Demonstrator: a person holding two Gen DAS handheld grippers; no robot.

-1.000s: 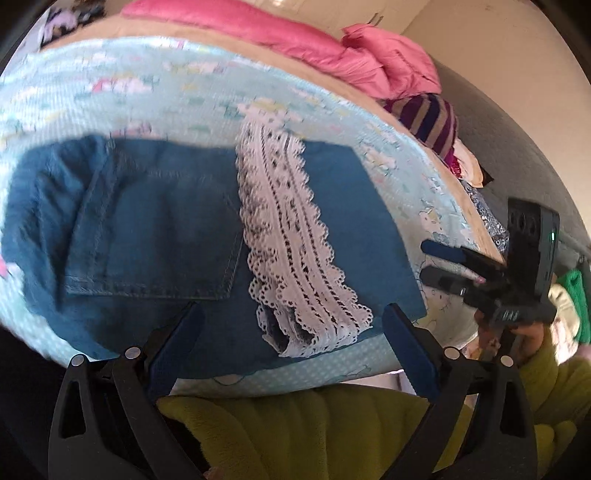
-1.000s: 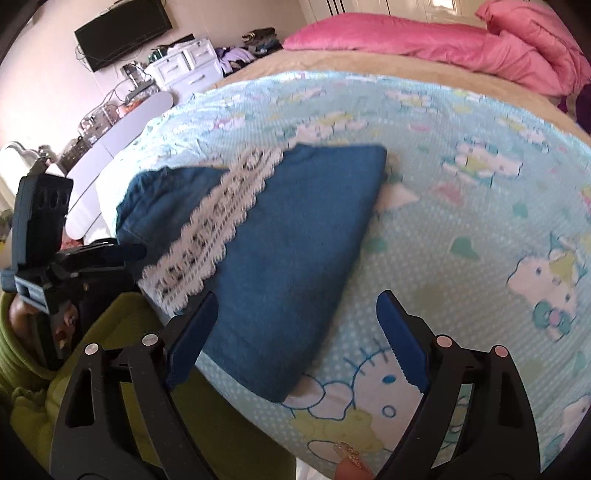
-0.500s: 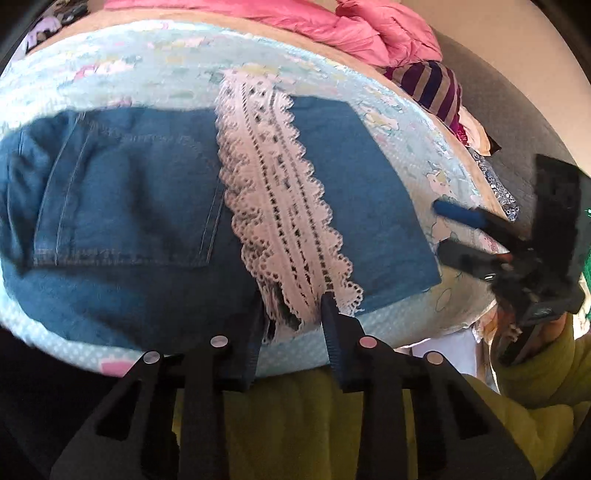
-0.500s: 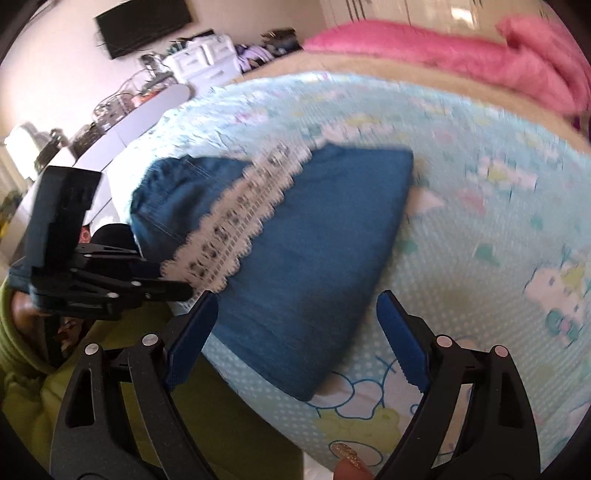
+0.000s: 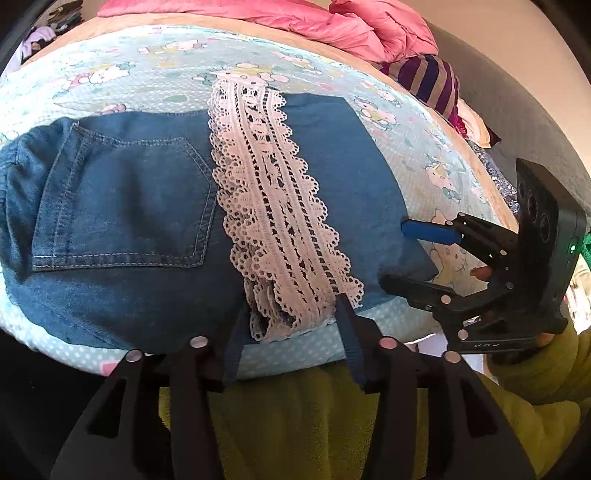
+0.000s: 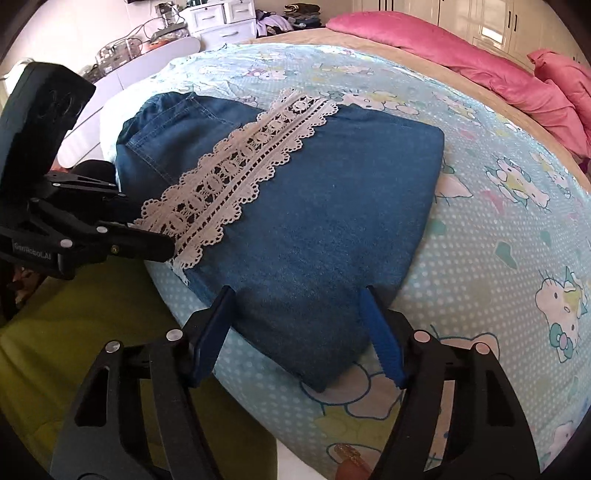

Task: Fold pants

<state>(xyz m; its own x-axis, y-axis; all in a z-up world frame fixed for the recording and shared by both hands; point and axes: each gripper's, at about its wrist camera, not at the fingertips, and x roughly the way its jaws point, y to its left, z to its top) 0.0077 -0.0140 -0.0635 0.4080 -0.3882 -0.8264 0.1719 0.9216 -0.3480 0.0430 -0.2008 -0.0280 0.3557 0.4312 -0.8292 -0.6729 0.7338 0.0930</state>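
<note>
Blue denim pants [image 5: 147, 206] lie folded on the bed, back pocket up, with a white lace hem band [image 5: 273, 206] across them; they also show in the right wrist view [image 6: 314, 206]. My left gripper [image 5: 291, 321] is at the near edge, its jaws partly closed around the lace hem end, still with a gap. My right gripper [image 6: 299, 317] is open, its jaws on either side of the pants' near right corner [image 6: 321, 369]. It shows in the left wrist view [image 5: 406, 254], jaws above and below that corner.
The bed has a light blue cartoon-print sheet [image 6: 517, 240]. Pink bedding [image 5: 332, 22] and a striped garment [image 5: 428, 81] lie at the far side. White drawers [image 6: 221, 18] stand beyond the bed. The person's yellow-green clothing [image 5: 295, 424] is just below the bed edge.
Both grippers moved in to the pants' near edge. The left jaws narrowed around the lace end. The right jaws narrowed and now flank the right corner.
</note>
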